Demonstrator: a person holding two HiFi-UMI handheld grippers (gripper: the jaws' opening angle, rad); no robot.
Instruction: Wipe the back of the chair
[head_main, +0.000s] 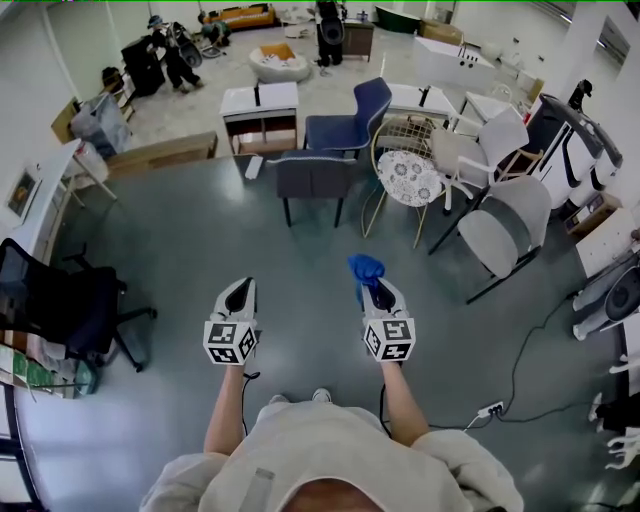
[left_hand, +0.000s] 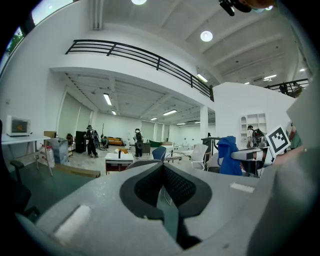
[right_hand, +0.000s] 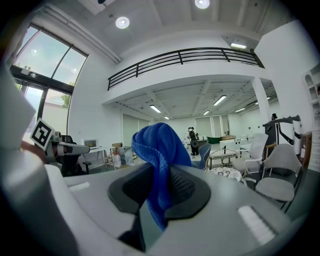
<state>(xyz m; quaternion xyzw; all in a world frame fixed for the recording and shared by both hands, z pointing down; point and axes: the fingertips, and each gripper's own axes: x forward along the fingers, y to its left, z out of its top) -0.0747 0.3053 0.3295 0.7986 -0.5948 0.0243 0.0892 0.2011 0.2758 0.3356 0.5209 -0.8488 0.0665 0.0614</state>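
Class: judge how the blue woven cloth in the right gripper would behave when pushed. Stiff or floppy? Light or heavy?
Probably floppy: the blue woven cloth folds and bunches above the right gripper. Likely light: a pinch of the jaws holds it up. Its textured weave probably grips rather than slides.

two grippers (head_main: 240, 292) (head_main: 372, 290), one blue cloth (head_main: 364, 266), one blue chair (head_main: 352, 122), one dark grey chair (head_main: 312, 176), two white chairs (head_main: 505, 222) (head_main: 482, 146), one black office chair (head_main: 55, 300).
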